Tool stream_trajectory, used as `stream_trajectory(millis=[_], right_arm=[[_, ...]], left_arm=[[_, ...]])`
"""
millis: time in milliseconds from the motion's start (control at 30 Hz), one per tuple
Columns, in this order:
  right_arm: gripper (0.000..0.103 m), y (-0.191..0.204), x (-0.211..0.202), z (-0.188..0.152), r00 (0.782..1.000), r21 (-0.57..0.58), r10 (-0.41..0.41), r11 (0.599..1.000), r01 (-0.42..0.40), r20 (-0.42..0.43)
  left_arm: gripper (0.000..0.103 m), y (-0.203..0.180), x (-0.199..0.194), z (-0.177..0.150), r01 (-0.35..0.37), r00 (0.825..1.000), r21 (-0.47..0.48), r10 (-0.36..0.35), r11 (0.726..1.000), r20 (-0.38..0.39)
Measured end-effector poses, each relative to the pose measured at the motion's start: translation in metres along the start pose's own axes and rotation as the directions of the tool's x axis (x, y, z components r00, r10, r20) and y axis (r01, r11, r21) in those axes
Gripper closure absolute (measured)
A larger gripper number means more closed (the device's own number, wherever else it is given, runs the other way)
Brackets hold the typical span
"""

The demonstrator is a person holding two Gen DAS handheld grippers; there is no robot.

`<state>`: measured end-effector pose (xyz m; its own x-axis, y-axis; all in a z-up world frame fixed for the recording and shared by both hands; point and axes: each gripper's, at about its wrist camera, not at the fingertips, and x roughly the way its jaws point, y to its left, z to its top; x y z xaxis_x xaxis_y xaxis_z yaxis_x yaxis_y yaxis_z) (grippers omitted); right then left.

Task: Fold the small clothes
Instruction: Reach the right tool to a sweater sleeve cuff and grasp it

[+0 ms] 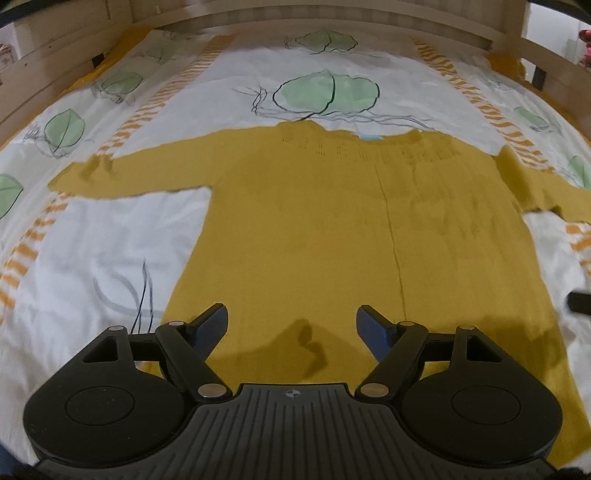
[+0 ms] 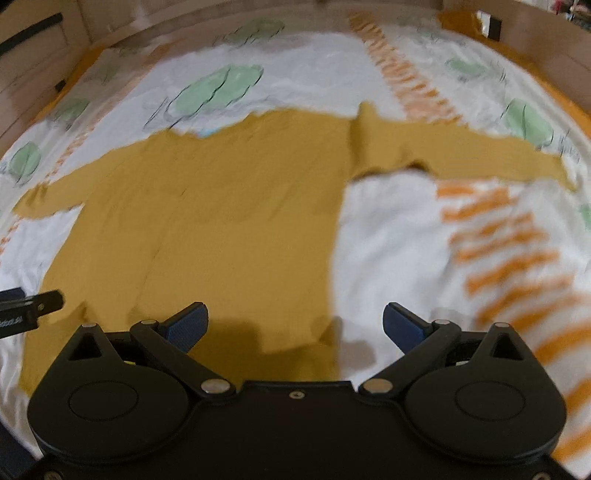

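Note:
A mustard yellow knit sweater (image 1: pixel 332 221) lies flat on the bed, neck away from me, both sleeves spread out sideways. My left gripper (image 1: pixel 291 328) hovers open above its lower hem, left of the middle, with nothing between the blue pads. In the right wrist view the same sweater (image 2: pixel 221 206) fills the left half, its right sleeve (image 2: pixel 461 155) reaching out to the right. My right gripper (image 2: pixel 293 325) is open over the sweater's lower right corner, one pad above the cloth and one above the sheet. Part of the left gripper (image 2: pixel 29 306) shows at the left edge.
The bed cover (image 1: pixel 92 251) is white with green leaf prints and orange striped bands. A wooden bed frame (image 1: pixel 332 22) runs along the far side and both ends. A dark piece of the right gripper (image 1: pixel 580 302) pokes in at the right edge.

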<state>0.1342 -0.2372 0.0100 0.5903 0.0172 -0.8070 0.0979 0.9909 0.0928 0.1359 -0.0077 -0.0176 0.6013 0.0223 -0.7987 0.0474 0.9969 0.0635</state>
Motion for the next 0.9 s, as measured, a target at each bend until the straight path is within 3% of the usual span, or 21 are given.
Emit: stream_trajectory(millis=[267, 400, 533, 633, 767, 900], right_arm=[[0.004, -0.071, 0.027, 0.08, 0.981, 0.007, -0.176, 0.984, 0.176, 0.08], [0.004, -0.132, 0.047, 0.116, 0.973, 0.099, -0.21, 0.975, 0.201, 0.092], [0.004, -0.194, 0.074, 0.143, 0.949, 0.121, -0.307, 0.947, 0.298, 0.072], [0.004, -0.24, 0.088, 0.153, 0.935, 0.179, -0.353, 0.922, 0.342, 0.031], [0.004, -0.295, 0.099, 0.155, 0.938, 0.303, -0.347, 0.894, 0.331, 0.0], [0.004, -0.326, 0.115, 0.151, 0.936, 0.333, -0.349, 0.877, 0.346, -0.051]], left_arm=[[0.027, -0.009, 0.046, 0.047, -0.041, 0.998, 0.025, 0.039, 0.999, 0.055], [0.027, -0.014, 0.069, 0.067, -0.033, 0.996, 0.026, 0.031, 0.999, 0.086], [0.027, -0.014, 0.093, 0.082, -0.031, 0.994, 0.009, 0.03, 0.999, 0.106], [0.027, -0.014, 0.109, 0.089, -0.036, 0.993, 0.003, 0.035, 0.999, 0.112], [0.028, -0.016, 0.131, 0.089, -0.025, 0.996, 0.008, 0.024, 1.0, 0.083], [0.027, -0.02, 0.147, 0.08, -0.021, 0.998, 0.028, 0.019, 0.999, 0.059]])
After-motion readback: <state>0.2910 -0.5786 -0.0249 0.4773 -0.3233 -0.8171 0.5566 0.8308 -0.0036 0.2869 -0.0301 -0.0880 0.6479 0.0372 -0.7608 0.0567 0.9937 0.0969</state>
